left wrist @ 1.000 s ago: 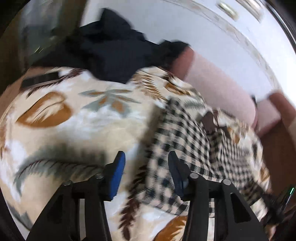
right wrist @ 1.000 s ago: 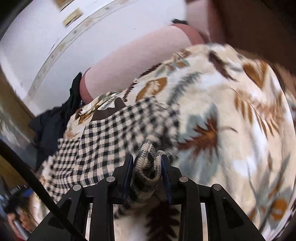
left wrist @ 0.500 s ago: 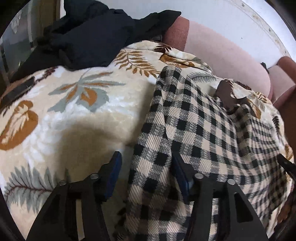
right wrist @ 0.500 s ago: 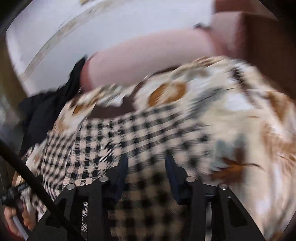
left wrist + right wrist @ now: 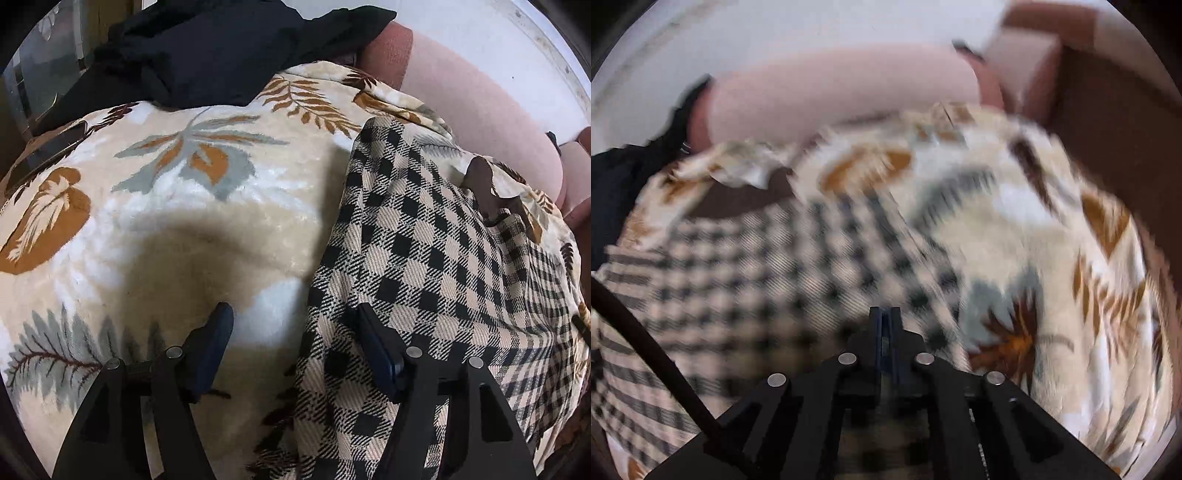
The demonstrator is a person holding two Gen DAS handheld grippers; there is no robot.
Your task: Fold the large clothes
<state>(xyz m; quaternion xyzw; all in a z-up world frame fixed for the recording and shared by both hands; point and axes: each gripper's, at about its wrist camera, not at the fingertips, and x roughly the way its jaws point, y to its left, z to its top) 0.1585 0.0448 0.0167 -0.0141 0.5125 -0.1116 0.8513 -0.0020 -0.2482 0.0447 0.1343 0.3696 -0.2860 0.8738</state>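
A beige-and-black checked garment (image 5: pixel 424 258) lies spread on a leaf-patterned blanket (image 5: pixel 166 229). My left gripper (image 5: pixel 293 314) hovers low over the garment's left edge, its jaws opening. One blue pad is above the blanket and the other above the checks, and neither presses on cloth. In the blurred right wrist view the checked garment (image 5: pixel 757 266) fills the left half. My right gripper (image 5: pixel 884 317) has its jaws together just over the garment's right part. I cannot tell whether any fabric is pinched between them.
A heap of black clothes (image 5: pixel 221 48) sits at the blanket's far left corner. A pink sofa backrest (image 5: pixel 480 122) runs behind the blanket, with a white wall above it. A black cable (image 5: pixel 646 339) crosses the lower left of the right wrist view.
The left gripper sank closer to the garment's edge and its jaws spread wider. The right gripper let go of the bunched checked cloth, swung sideways and closed its jaws.
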